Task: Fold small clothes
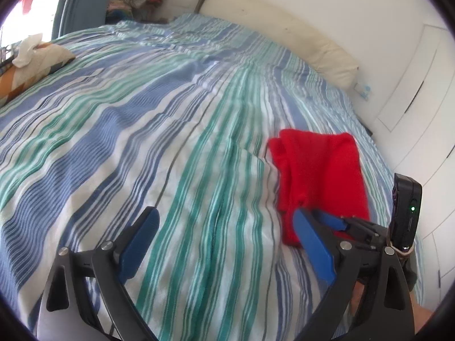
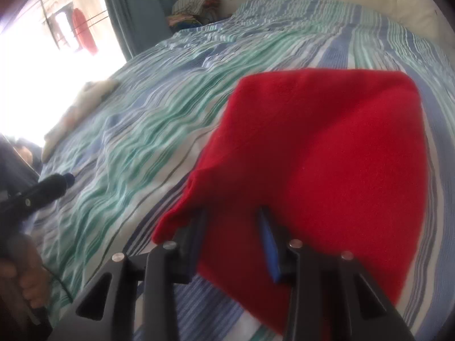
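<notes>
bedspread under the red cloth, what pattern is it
Stripes of blue, green and white on the bedspread, clearest in the left wrist view.

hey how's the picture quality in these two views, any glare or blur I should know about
Left wrist view: mostly sharp, evenly lit, fisheye bending the striped bedspread; slight blowout at the window. Right wrist view: softer, smeared, window glare washing out the left side; the red cloth and the right gripper look blurred.

Red garment [image 2: 327, 156] looks like soft matt fleece, striped bedspread [image 1: 142, 142] is ribbed woven cloth, fingers [image 1: 139, 244] matt blue plastic.
</notes>
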A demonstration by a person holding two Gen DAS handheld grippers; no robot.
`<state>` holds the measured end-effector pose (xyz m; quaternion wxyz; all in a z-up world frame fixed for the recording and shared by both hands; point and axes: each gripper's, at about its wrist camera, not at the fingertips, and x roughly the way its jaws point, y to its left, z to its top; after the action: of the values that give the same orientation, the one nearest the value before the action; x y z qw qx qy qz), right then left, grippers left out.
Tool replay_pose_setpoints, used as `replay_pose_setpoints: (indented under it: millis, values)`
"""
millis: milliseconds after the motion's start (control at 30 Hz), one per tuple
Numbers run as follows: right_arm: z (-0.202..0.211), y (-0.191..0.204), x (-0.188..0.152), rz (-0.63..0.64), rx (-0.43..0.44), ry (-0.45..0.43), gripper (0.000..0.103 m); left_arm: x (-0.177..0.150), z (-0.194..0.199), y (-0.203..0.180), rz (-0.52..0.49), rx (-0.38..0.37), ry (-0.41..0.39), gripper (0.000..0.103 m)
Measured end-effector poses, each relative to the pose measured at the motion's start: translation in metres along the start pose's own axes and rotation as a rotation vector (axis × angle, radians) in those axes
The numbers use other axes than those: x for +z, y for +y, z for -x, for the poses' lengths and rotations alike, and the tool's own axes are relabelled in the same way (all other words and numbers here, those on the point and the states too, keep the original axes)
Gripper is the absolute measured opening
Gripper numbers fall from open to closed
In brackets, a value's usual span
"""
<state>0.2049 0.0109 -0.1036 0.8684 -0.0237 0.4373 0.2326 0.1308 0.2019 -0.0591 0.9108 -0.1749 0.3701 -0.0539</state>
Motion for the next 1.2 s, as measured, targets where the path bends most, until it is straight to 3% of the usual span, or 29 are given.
replay_pose_setpoints:
  millis: [100, 233, 333, 467, 567, 633, 700, 767, 867, 933, 967, 1000, 1067, 1133, 1167, 1200]
  values:
    - [0.004, 0.019, -0.004, 0.051, -0.086, -0.05, 0.039, -0.003, 0.001, 0.0, -0.016, 0.006, 0.009, 0.096]
    - [0.05, -0.004, -0.002, -0.023, 0.006, -0.1, 0.049, 0.007, 0.009, -0.034, -0.104, -0.058, 0.003, 0.096]
    - [0.094, -0.037, -0.003, -0.074, 0.0, -0.2, 0.055, 0.029, -0.001, -0.076, -0.158, -0.164, 0.023, 0.096]
    - [0.111, -0.109, 0.019, -0.229, -0.044, -0.232, 0.055, 0.054, -0.046, -0.121, -0.15, -0.262, 0.093, 0.096]
    - [0.094, -0.158, 0.042, -0.375, 0.057, -0.208, 0.055, 0.055, -0.091, -0.137, -0.198, -0.222, 0.178, 0.096]
    - [0.067, -0.172, 0.047, -0.424, 0.154, -0.146, 0.055, 0.042, -0.121, -0.133, -0.244, -0.112, 0.254, 0.095]
    - [0.035, -0.177, 0.038, -0.444, 0.148, -0.049, 0.055, 0.026, -0.144, -0.116, -0.279, 0.016, 0.336, 0.093]
    - [0.021, -0.173, 0.025, -0.419, 0.056, -0.019, 0.055, 0.027, -0.133, -0.096, -0.223, -0.048, 0.331, 0.092]
    - [0.048, -0.173, 0.014, -0.45, 0.075, -0.08, 0.062, 0.043, -0.099, -0.073, -0.105, -0.123, 0.249, 0.094]
    - [0.072, -0.175, 0.006, -0.473, 0.108, -0.136, 0.074, 0.054, -0.092, -0.067, -0.056, -0.201, 0.218, 0.1]
    - [0.078, -0.176, 0.002, -0.483, 0.119, -0.151, 0.084, 0.057, -0.099, -0.067, -0.047, -0.227, 0.235, 0.102]
    - [0.08, -0.178, -0.001, -0.496, 0.135, -0.149, 0.088, 0.057, -0.112, -0.069, -0.046, -0.245, 0.282, 0.102]
    - [0.068, -0.184, -0.004, -0.522, 0.187, -0.109, 0.088, 0.052, -0.149, -0.078, -0.049, -0.246, 0.417, 0.102]
    - [0.045, -0.188, -0.005, -0.56, 0.237, -0.07, 0.088, 0.045, -0.168, -0.09, -0.093, -0.181, 0.447, 0.102]
    - [0.031, -0.189, -0.005, -0.597, 0.275, -0.06, 0.087, 0.044, -0.168, -0.099, -0.14, -0.169, 0.419, 0.1]
    - [0.019, -0.187, -0.006, -0.629, 0.305, -0.067, 0.078, 0.044, -0.166, -0.108, -0.186, -0.17, 0.402, 0.074]
